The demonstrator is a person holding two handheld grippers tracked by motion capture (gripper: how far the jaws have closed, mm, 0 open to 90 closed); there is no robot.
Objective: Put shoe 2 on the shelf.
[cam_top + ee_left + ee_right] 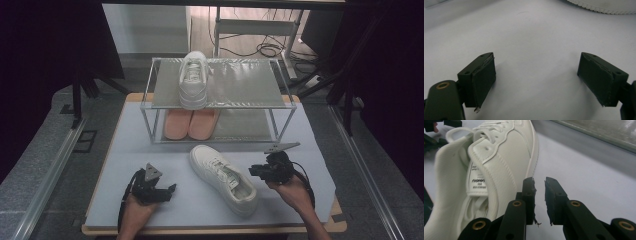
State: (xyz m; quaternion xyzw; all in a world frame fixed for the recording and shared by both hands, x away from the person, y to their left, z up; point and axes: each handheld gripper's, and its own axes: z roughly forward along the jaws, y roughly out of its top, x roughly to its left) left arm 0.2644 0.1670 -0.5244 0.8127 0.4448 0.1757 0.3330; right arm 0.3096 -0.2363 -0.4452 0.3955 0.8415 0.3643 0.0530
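A white sneaker (225,180) lies on the pale mat (140,145), toe toward the rack, heel toward the person. My right gripper (252,171) hovers just right of the shoe's heel end. In the right gripper view its jaws (539,185) stand a narrow gap apart with nothing between them, beside the sneaker's side wall (499,157). My left gripper (170,192) rests low at the shoe's left, pointing toward it. Its jaws (536,75) are wide open over bare mat, and the sneaker's sole edge (604,6) shows at the top.
A two-shelf metal rack (240,85) stands at the mat's far side. A matching white sneaker (193,80) sits on its top shelf, and a pink pair (191,124) on the lower one. The table's wooden edge (200,231) runs along the front.
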